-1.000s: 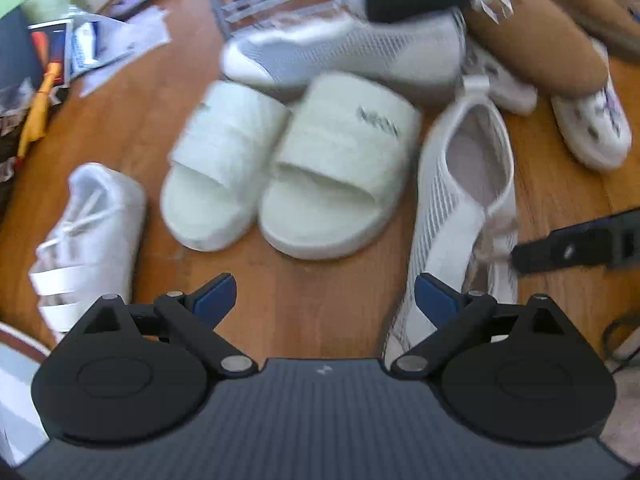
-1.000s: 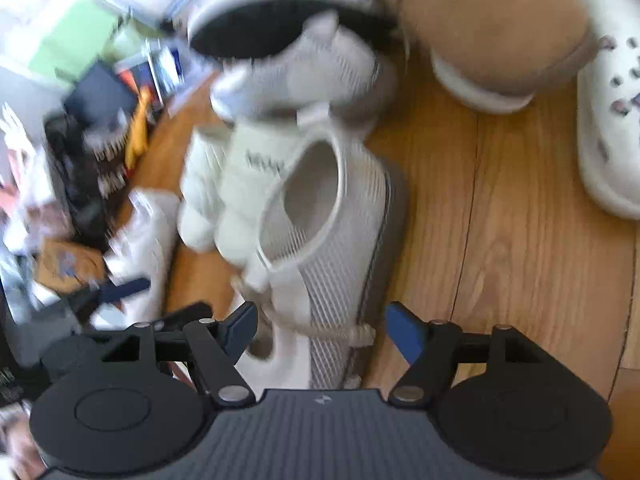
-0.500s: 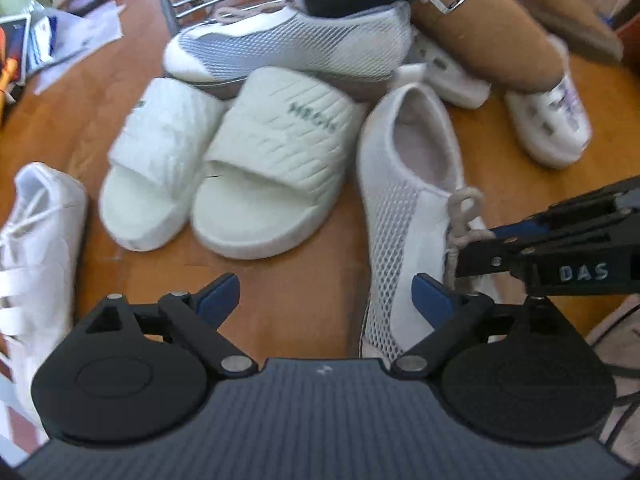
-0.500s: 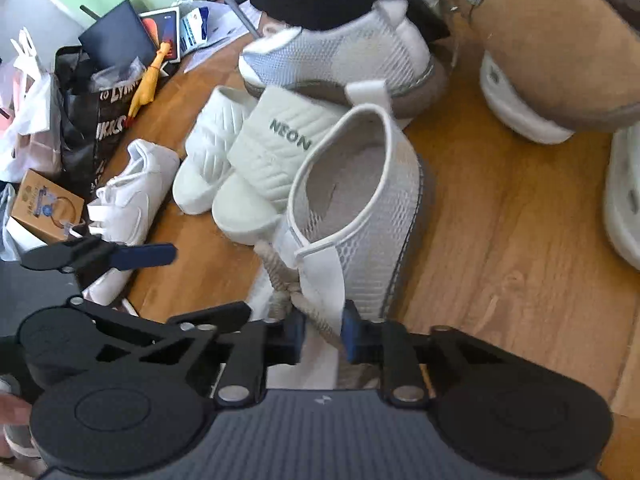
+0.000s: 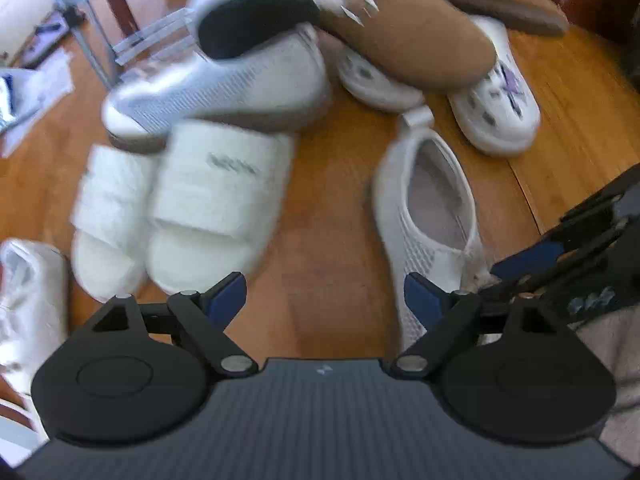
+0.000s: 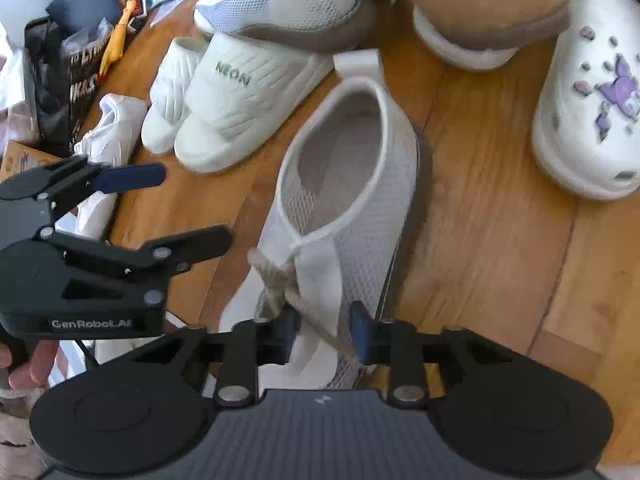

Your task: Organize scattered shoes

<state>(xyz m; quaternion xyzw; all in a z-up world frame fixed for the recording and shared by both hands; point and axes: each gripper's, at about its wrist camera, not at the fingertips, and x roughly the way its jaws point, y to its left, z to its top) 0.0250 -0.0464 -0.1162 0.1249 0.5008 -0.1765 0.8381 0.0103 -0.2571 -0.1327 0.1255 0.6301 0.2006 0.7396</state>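
Note:
A white mesh sneaker (image 6: 360, 184) lies on the wooden floor with its heel pointing away. My right gripper (image 6: 323, 330) is shut on its tongue strap and rope lace. In the left wrist view the same sneaker (image 5: 432, 216) lies to the right, with the right gripper (image 5: 560, 264) at its tongue. My left gripper (image 5: 323, 300) hangs open over bare floor between the sneaker and a pair of white NEON slides (image 5: 216, 200). The left gripper (image 6: 132, 176) also shows at the left of the right wrist view, with nothing between its fingers.
A matching mesh sneaker (image 6: 280, 4) rests across the slides (image 6: 248, 100). Tan slippers (image 5: 408, 36) lie over white clogs (image 5: 496, 108). A white strap sneaker (image 6: 108, 128) is at the left. Bags and boxes (image 6: 72, 60) crowd the far left, with a metal rack (image 5: 92, 20) behind.
My right gripper went from open to shut on the mesh sneaker's tongue. The sneaker has since slid right, away from the slides. The left gripper stayed open.

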